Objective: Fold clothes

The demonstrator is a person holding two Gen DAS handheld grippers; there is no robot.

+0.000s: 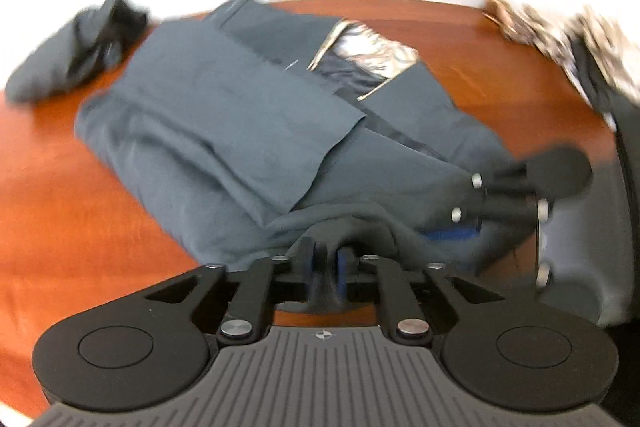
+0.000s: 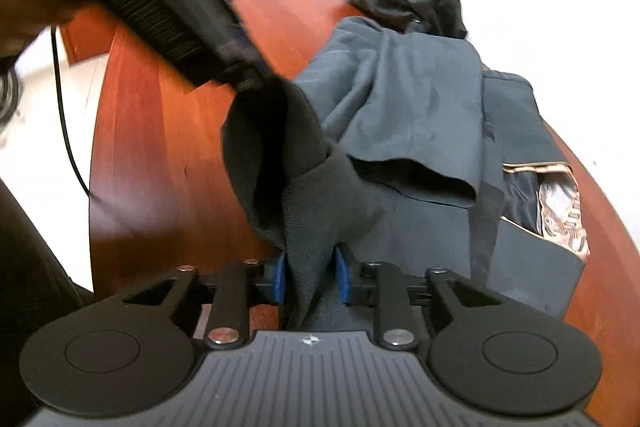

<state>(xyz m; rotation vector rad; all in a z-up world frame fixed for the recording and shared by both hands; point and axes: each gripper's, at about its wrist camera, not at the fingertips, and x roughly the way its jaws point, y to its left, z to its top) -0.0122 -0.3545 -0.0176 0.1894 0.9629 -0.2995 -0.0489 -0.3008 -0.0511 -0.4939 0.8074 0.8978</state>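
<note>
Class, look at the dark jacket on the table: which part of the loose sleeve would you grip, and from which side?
Grip the sleeve at its open cuff, coming from the near table edge. The cuff hem lies free on top of the jacket, gaping slightly toward the right wrist camera, so one finger could probably slip under it.

My left gripper (image 1: 326, 267) pinches a hem of the dark grey garment (image 1: 224, 123) spread across the reddish wooden table (image 1: 72, 195), its patterned lining (image 1: 372, 53) exposed toward the far edge. My right gripper (image 1: 468, 227) meets the same cloth at the near right edge; its jaws are hidden.
</note>
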